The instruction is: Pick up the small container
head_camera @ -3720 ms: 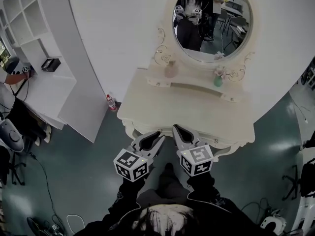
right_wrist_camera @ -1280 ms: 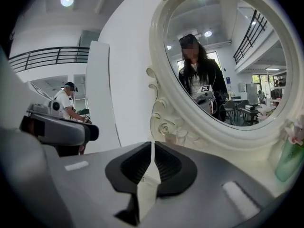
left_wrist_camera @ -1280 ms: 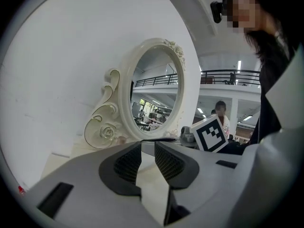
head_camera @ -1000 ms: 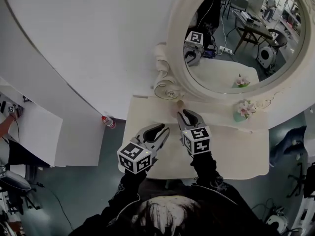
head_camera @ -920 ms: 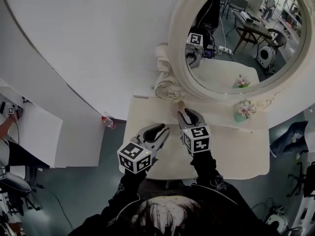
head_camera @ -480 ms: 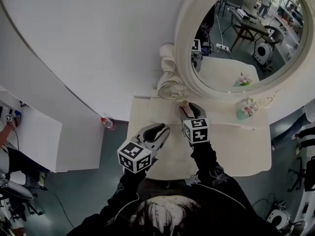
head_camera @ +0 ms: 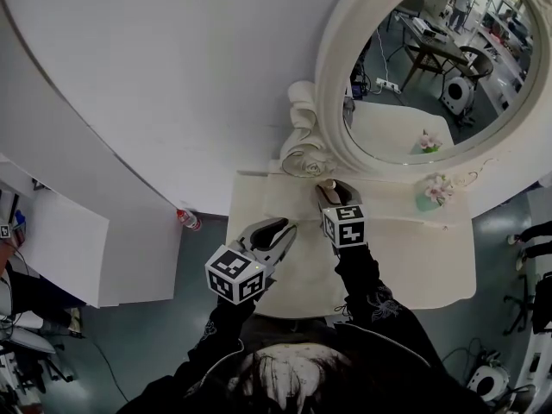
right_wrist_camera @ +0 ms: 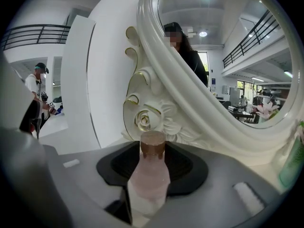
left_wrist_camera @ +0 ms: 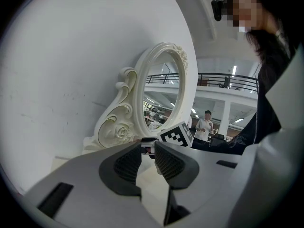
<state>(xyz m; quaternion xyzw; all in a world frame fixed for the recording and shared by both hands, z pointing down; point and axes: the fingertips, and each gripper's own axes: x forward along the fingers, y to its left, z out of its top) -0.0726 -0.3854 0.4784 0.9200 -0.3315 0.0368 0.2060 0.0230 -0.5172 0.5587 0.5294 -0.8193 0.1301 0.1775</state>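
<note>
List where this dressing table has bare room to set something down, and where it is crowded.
Free: the right half of the tabletop, between the vase and the front edge. Crowded: back left, where the bottle stands by the mirror frame.

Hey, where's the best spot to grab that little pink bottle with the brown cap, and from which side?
Probably grip the pink bottle on its wider body below the brown cap, coming level from the front: it stands upright with the mirror frame behind. The jaws of the right gripper, just opened, straddle it without pressing.
</note>
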